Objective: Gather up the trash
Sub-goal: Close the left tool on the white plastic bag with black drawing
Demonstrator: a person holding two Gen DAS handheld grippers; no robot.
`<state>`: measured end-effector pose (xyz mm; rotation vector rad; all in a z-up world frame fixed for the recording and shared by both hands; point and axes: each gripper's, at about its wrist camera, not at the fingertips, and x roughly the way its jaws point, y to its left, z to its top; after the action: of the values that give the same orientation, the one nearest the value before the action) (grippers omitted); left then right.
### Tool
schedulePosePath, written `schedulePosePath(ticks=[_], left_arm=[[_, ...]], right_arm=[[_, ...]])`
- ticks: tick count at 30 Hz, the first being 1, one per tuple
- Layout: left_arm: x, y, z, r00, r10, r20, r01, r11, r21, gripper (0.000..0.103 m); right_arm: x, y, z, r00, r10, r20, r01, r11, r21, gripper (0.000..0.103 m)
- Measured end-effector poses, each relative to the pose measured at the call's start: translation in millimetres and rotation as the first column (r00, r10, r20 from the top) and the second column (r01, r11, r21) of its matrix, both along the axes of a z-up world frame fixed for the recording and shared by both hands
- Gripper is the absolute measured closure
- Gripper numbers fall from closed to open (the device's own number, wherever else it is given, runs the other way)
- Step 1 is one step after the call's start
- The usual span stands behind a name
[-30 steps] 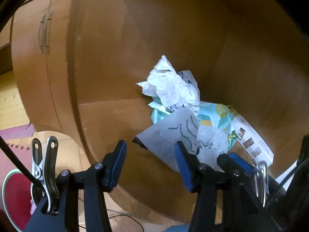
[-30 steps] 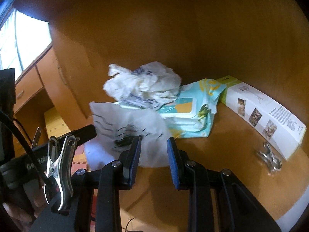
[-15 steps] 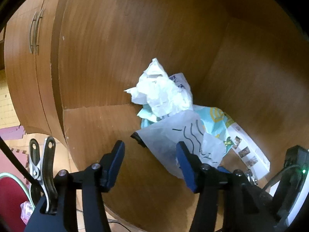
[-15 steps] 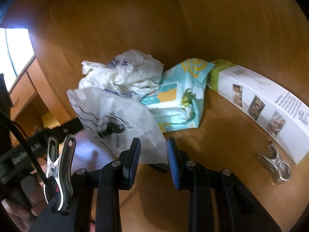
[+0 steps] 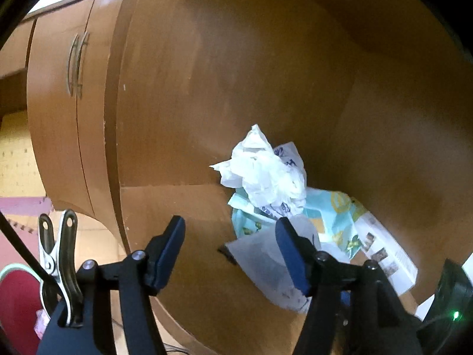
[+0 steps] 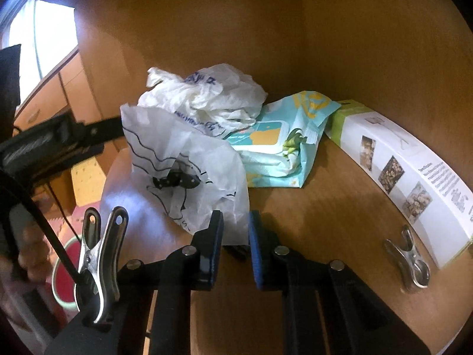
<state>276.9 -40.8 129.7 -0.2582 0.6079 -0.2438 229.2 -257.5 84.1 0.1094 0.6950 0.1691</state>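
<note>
Can't actually read any of the writing here: the crumpled white bag (image 6: pixel 204 94) has blue lettering that's too scrunched, and the white-and-green box (image 6: pixel 396 162) has photos plus tiny text that's just blur.

The right gripper (image 6: pixel 235 230) has its jaws nearly together, and the bottom edge of the thin white bag with black wavy lines (image 6: pixel 183 165) sits in the gap, though I can't tell if it's really pinched. That bag stands up from the jaws, long axis leaning up and left.

Behind it is the teal wipes pack (image 6: pixel 275 145), long side running left-right. The box runs diagonally off to the right, with a metal clip (image 6: pixel 409 263) beside it.

The left gripper (image 5: pixel 230 254) is spread wide and holds nothing. Versus half a second ago, the wavy-line bag sits lower, behind its right finger.
</note>
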Motion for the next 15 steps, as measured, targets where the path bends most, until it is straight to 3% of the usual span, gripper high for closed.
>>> schedulePosePath(ticks=[10,15], left_arm=[[6.9,-11.3,-21.2,0.983,-0.162,-0.083,0.152,0.982,-0.11,0.041],[3.7,-14.7,-31.9,0.969,-0.209,-0.132,0.195,0.975,-0.109,0.044]], right_arm=[[-8.9,-6.7,3.4,1.0,-0.013,0.007,0.013,1.0,-0.002,0.084],[-5.1,-7.1,1.1,1.0,-0.027,0.016,0.027,1.0,-0.005,0.084]])
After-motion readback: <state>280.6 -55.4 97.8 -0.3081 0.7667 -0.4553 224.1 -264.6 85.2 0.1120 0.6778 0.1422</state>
